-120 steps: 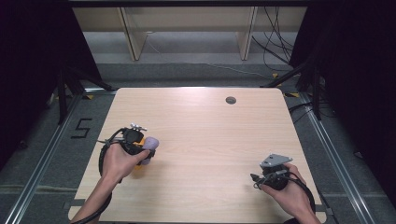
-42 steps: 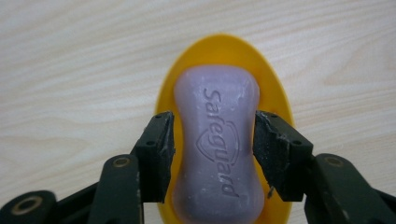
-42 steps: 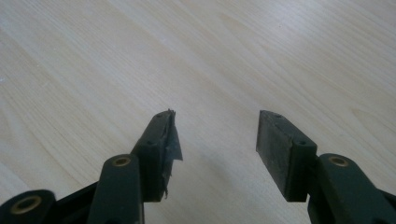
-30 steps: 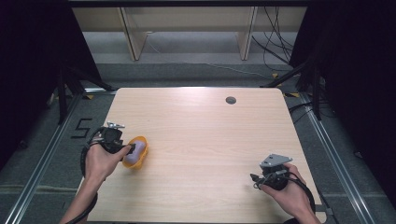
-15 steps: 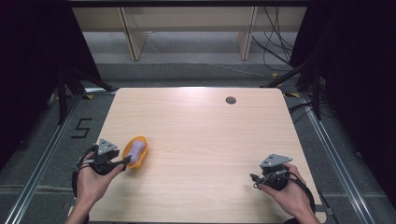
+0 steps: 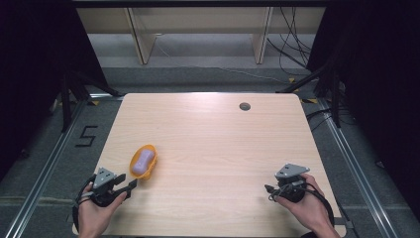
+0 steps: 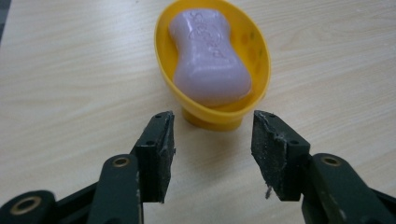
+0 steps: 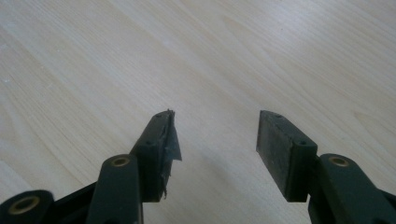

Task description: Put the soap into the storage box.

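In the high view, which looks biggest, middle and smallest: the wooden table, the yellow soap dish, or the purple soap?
Largest to smallest:
1. The wooden table, by far.
2. The yellow soap dish.
3. The purple soap, which lies inside the dish.

A yellow oval soap dish (image 6: pixel 142 161) sits upright on the wooden table (image 6: pixel 213 148), near its left edge — well apart from the small dark hole (image 6: pixel 244 106) at the table's far side. In the dish lies a pale purple bar of soap (image 7: pixel 209 56) — waisted in the middle, lettering pressed into its top, flat on its back, lengthwise along the bowl.
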{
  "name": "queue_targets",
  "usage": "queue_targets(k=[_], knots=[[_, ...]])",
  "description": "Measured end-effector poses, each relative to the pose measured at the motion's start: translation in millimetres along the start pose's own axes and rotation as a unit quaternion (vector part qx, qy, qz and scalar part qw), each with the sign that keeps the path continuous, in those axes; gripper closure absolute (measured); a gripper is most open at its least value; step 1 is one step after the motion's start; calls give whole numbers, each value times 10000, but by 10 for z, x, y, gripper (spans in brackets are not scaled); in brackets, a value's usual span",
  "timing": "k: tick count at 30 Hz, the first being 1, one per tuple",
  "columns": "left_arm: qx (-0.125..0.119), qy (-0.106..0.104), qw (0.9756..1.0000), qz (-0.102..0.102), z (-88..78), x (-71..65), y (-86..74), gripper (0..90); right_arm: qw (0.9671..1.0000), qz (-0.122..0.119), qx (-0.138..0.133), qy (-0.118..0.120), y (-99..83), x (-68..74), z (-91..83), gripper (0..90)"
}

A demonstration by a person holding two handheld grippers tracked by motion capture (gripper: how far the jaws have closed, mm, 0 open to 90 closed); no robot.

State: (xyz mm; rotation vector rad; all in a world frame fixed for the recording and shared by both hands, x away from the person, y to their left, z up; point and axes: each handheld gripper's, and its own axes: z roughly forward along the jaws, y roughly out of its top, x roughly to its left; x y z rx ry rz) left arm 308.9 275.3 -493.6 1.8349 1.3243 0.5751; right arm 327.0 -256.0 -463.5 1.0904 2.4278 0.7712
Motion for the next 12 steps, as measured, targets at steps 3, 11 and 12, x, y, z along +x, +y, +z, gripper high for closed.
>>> queue_targets(k=[3, 11, 12], knots=[[-56, 25, 10000, -44, 12, 32, 4, 469, 10000, -31, -28, -36, 5, 13, 3, 472], [-431, -15, 9990, -140, -17, 69, 25, 480, 9999, -67, -49, 59, 6, 5, 17, 469], [-464, -26, 9988, -140, -29, 63, 37, 478, 9999, -72, -51, 63, 5, 3, 16, 468]])
